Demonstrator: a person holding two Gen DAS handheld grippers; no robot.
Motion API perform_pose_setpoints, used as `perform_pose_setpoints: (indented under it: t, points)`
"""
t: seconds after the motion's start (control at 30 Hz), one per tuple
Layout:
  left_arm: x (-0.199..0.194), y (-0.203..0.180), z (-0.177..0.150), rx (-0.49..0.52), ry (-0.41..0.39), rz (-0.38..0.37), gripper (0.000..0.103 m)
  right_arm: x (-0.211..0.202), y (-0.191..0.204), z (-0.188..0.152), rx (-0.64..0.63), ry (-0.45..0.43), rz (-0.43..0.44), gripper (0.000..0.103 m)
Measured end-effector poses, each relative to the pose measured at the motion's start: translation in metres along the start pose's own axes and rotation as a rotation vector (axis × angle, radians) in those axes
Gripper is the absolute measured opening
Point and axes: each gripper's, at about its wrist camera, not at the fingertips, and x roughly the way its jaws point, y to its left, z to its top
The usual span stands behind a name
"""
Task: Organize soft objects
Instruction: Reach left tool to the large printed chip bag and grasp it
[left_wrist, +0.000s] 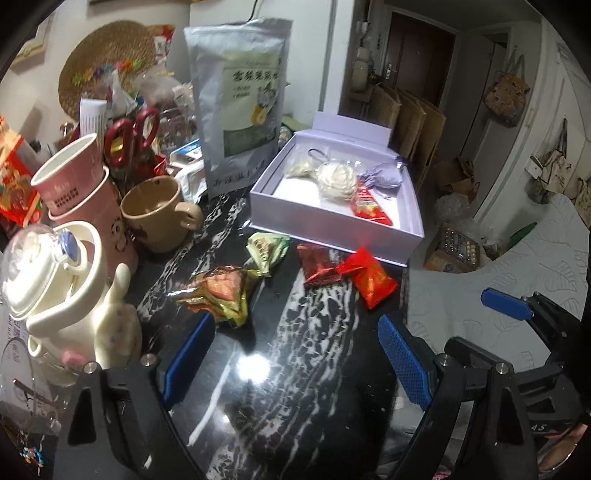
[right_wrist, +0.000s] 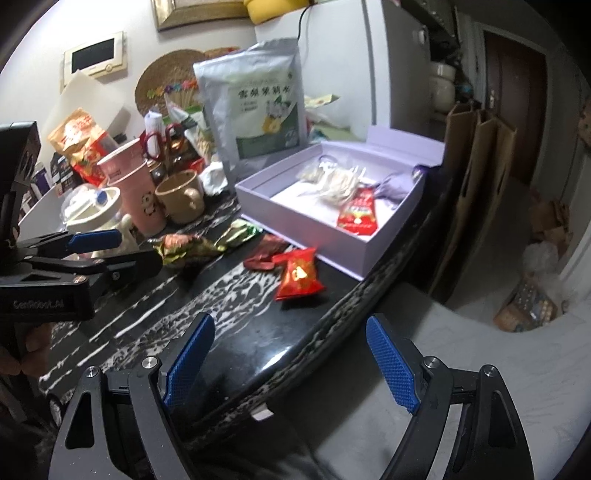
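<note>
A lavender box (left_wrist: 334, 236) (right_wrist: 306, 225) stands open on the black marble table, holding a white pouch (left_wrist: 338, 179), a purple sachet (left_wrist: 384, 181) and a red packet (left_wrist: 369, 205) (right_wrist: 358, 216). In front of it lie a bright red packet (left_wrist: 371, 282) (right_wrist: 299, 275), a dark red packet (left_wrist: 317, 262), a green packet (left_wrist: 266, 251) (right_wrist: 240, 234) and an orange-gold packet (left_wrist: 221, 291) (right_wrist: 181, 245). My left gripper (left_wrist: 295, 358) is open and empty, low over the table near the packets; it also shows in the right wrist view (right_wrist: 110, 247). My right gripper (right_wrist: 291, 362) is open and empty at the table's front edge.
A tall silver pouch (left_wrist: 240, 107) stands behind the box. Pink cups (left_wrist: 77, 184), a tan mug (left_wrist: 159, 214), a white lidded bottle (left_wrist: 55, 280) and red scissors (left_wrist: 133, 133) crowd the left. The table edge (right_wrist: 332, 314) drops to the floor on the right.
</note>
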Motion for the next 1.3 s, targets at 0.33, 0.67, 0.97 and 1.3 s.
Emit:
perform_pose_setpoints:
  t: [0.33, 0.67, 0.97, 1.3]
  points:
    - [0.039, 0.024, 0.019, -0.022, 0.048, 0.064, 0.091, 0.042, 0.004, 0.010, -0.015, 0.077, 0.008, 0.085]
    - [0.088, 0.043, 0.029, -0.065, 0.126, 0.110, 0.091, 0.068, -0.003, 0.031, -0.032, 0.096, 0.019, 0.085]
    - [0.119, 0.043, 0.024, -0.034, 0.197, 0.121, 0.091, 0.080, -0.007, 0.032, -0.022, 0.122, 0.020, 0.085]
    - [0.111, 0.037, 0.006, -0.015, 0.178, 0.140, 0.062, 0.074, -0.005, 0.025, -0.020, 0.123, 0.018, 0.085]
